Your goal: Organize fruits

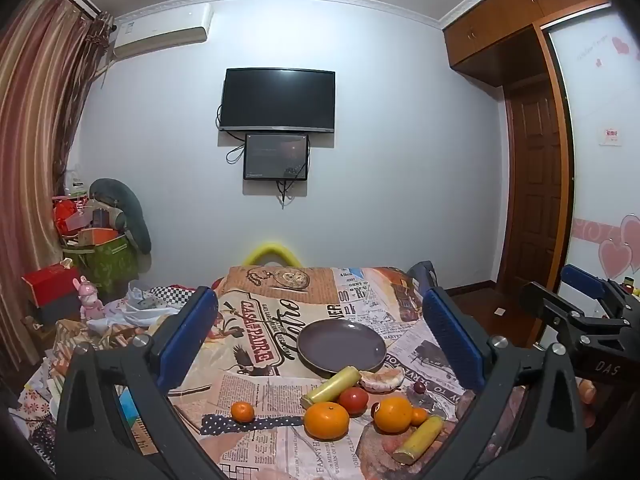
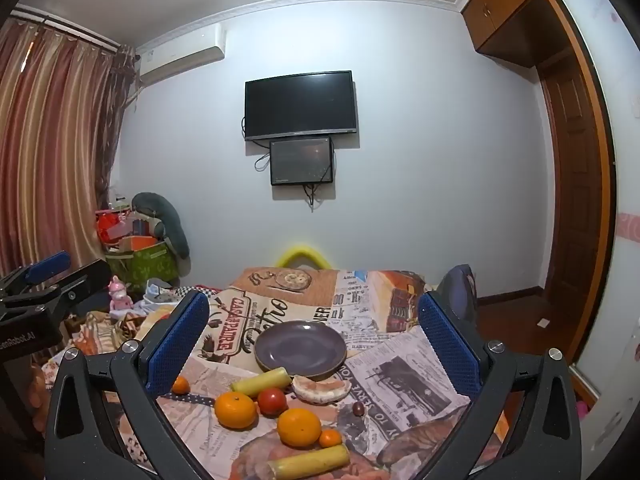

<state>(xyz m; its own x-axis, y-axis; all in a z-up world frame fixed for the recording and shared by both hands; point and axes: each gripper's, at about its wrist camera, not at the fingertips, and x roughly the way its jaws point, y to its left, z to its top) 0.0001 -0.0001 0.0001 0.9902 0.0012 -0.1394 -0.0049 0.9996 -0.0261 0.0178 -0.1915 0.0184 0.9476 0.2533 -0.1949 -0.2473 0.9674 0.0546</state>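
An empty grey-purple plate [image 1: 341, 345] [image 2: 300, 347] sits on the newspaper-print cloth. In front of it lie two yellow cane pieces [image 1: 332, 386] [image 1: 419, 439], a red tomato [image 1: 353, 400], two big oranges [image 1: 326, 420] [image 1: 393, 414], two small tangerines [image 1: 242, 411] [image 1: 419, 416], a peeled citrus piece [image 1: 381, 380] and a dark grape [image 1: 419, 387]. My left gripper [image 1: 320, 340] is open and empty, held above and before the fruit. My right gripper [image 2: 314, 340] is open and empty too. It also shows at the right of the left wrist view [image 1: 576, 312].
The cloth-covered table [image 1: 280, 312] ends at a white wall with two dark screens [image 1: 278, 100]. Boxes, bags and a pink toy [image 1: 90, 300] crowd the left side. A wooden door [image 1: 536, 184] and floor lie to the right.
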